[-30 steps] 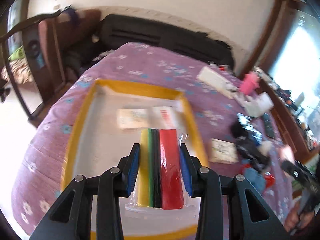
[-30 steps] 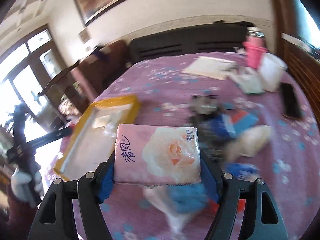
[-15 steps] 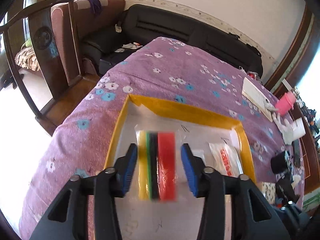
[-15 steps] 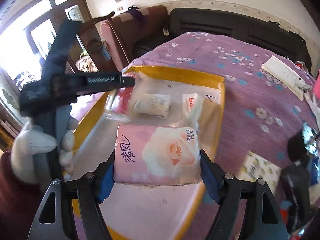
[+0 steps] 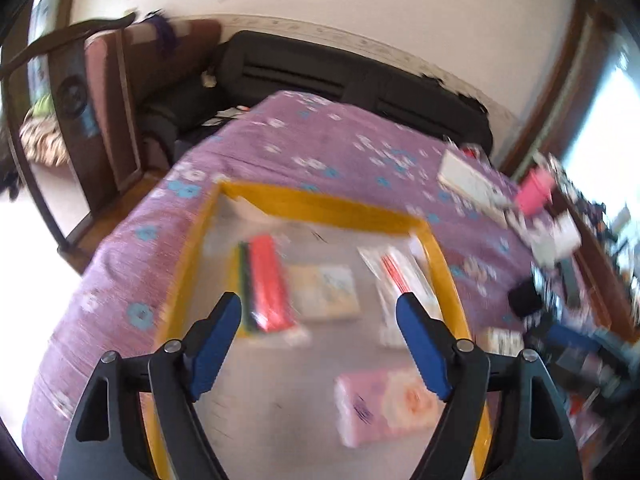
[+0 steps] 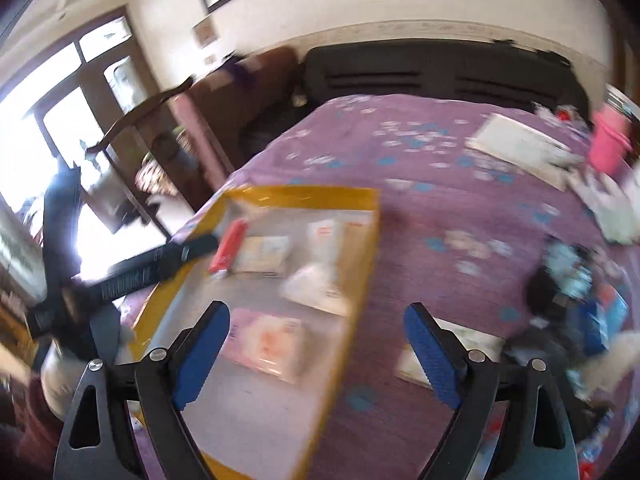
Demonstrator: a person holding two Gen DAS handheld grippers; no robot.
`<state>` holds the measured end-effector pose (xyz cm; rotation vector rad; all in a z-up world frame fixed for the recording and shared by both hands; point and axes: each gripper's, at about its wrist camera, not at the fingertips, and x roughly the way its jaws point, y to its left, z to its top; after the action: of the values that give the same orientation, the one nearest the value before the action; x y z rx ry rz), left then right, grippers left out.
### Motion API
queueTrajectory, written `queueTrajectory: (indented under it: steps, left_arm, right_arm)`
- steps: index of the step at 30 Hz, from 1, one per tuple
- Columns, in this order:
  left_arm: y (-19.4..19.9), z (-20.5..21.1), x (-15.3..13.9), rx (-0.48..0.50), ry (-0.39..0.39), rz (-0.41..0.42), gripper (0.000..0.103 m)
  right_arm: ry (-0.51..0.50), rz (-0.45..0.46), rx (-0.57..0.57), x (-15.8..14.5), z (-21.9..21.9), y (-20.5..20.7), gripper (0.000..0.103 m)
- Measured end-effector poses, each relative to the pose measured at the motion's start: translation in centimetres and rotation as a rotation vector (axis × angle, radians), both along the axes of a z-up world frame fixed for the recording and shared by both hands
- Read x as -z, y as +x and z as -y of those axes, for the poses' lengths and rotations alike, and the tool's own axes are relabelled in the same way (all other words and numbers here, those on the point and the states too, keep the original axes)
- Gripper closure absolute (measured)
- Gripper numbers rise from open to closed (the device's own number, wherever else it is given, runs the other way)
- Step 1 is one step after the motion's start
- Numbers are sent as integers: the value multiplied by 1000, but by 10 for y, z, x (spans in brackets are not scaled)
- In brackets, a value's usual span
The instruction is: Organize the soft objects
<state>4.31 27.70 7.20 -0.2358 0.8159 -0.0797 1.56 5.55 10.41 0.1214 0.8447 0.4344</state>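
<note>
Both tools empty, soft packs lying in the yellow tray

Nearest, the left tool (image 5: 319,322) and the right tool (image 6: 316,332) have jaws opening with nothing between them. The pink tissue pack (image 5: 390,406), a plump glossy-wrapped block, lies close to the yellow-rimmed tray (image 5: 320,204)'s near corner, where a passing finger could likely knock it over the low rim. Beyond it lie a flat cream packet (image 5: 326,290), a crinkly clear sleeve of red, black and green strips (image 5: 264,284) and a white pouch (image 5: 404,280); slick film may slide. Farther, loose clutter (image 6: 580,292) on the purple floral cloth over the counter (image 5: 340,148) could snag.
</note>
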Motion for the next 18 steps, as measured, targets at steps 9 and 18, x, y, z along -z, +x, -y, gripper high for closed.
queueTrajectory:
  steps: [9, 18]
  left_arm:
    - [-2, 7, 31, -44, 102, -139, 24]
    - [-48, -6, 1, -130, 150, -35, 24]
  right_arm:
    - [22, -34, 200, 15, 114, -37, 11]
    - [72, -54, 272, 34, 167, -75, 11]
